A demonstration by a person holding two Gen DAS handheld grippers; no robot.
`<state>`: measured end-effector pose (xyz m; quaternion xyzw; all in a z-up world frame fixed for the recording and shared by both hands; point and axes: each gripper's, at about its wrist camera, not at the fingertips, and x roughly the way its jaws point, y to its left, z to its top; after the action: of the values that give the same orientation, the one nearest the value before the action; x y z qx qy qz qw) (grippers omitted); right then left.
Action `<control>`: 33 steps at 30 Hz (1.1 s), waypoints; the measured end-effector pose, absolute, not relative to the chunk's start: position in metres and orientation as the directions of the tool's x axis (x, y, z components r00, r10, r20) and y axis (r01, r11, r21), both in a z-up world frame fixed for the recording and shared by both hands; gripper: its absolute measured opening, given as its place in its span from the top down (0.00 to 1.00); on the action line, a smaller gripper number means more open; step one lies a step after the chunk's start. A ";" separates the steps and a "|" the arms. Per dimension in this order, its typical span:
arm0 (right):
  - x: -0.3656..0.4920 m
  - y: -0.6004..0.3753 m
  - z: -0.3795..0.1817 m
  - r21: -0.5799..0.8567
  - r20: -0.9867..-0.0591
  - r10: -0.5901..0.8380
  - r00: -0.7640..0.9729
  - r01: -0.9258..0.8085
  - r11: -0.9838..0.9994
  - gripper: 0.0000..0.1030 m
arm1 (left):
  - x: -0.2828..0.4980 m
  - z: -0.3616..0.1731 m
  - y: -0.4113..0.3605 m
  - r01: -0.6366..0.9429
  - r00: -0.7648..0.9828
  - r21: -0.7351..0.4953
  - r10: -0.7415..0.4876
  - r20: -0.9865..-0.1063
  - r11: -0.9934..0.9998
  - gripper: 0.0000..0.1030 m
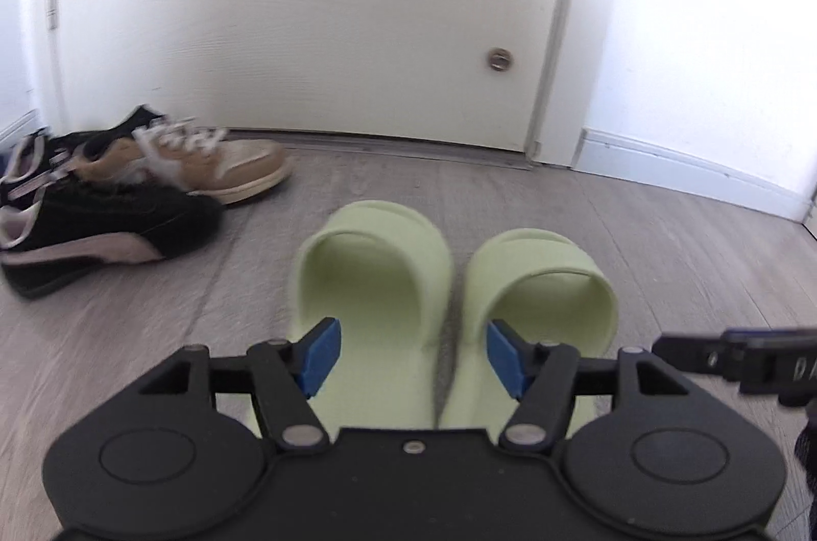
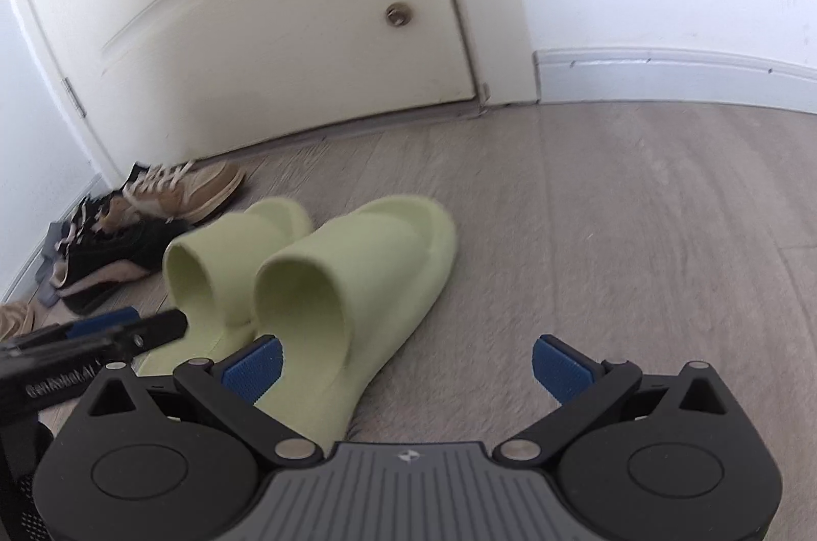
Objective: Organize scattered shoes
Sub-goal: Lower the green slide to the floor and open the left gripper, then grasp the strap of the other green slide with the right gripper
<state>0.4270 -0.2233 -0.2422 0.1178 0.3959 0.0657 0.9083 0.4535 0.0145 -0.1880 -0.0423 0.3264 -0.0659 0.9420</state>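
Lying side by side, green slippers below left gripper

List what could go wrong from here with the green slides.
1. The left tongs straddle the inner edges of both slides; closing might pinch both and skew the pair.
2. The right tongs sit wide open beside the right slide; a careless move could nudge it off line.
3. The sneakers are piled close on the left, so a push that way may hit them.
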 end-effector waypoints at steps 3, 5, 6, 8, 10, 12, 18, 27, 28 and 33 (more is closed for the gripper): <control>0.422 -0.195 -0.245 0.252 -0.728 0.200 0.656 -0.015 0.968 0.01 | 0.436 -0.182 0.041 -0.001 0.776 -0.158 -0.099 -0.623 0.987 0.38; 0.424 -0.182 -0.244 0.252 -0.741 0.198 0.642 -0.008 0.968 0.01 | 0.427 -0.178 0.053 -0.041 0.777 -0.173 -0.078 -0.625 0.984 0.38; 0.425 -0.176 -0.243 0.245 -0.745 0.193 0.639 -0.008 0.970 0.01 | 0.420 -0.177 0.064 -0.081 0.774 -0.193 -0.061 -0.631 0.978 0.38; 0.427 -0.160 -0.241 0.208 -0.738 0.163 0.654 -0.010 0.978 0.01 | 0.414 -0.176 0.073 -0.113 0.768 -0.210 -0.049 -0.638 0.971 0.38; 0.431 -0.143 -0.239 0.171 -0.729 0.148 0.668 -0.032 0.985 0.01 | 0.408 -0.177 0.084 -0.140 0.762 -0.238 -0.049 -0.646 0.961 0.37; 0.435 -0.135 -0.240 0.157 -0.734 0.149 0.663 -0.048 0.986 0.01 | 0.407 -0.177 0.086 -0.141 0.757 -0.237 -0.050 -0.652 0.961 0.37; 0.431 -0.114 -0.251 0.017 -0.755 0.095 0.648 -0.126 0.992 0.01 | 0.409 -0.179 0.082 -0.121 0.757 -0.242 -0.069 -0.650 0.963 0.37; 0.413 -0.190 -0.247 -0.047 -0.794 -0.087 0.602 0.083 0.995 0.01 | 0.416 -0.177 0.066 -0.035 0.756 -0.180 -0.092 -0.648 0.983 0.37; 0.408 -0.205 -0.248 -0.098 -0.783 -0.153 0.603 0.123 0.988 0.01 | 0.416 -0.177 0.066 -0.031 0.756 -0.176 -0.092 -0.648 0.984 0.37; 0.405 -0.263 -0.258 -0.343 -0.701 -0.483 0.524 0.346 0.873 0.02 | 0.417 -0.180 0.060 -0.001 0.754 -0.135 -0.088 -0.650 0.991 0.37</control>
<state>0.4053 -0.2631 -0.2582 -0.0807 0.4254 -0.2385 0.8693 0.4166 0.0603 -0.1802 -0.0635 0.3496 -0.0235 0.9345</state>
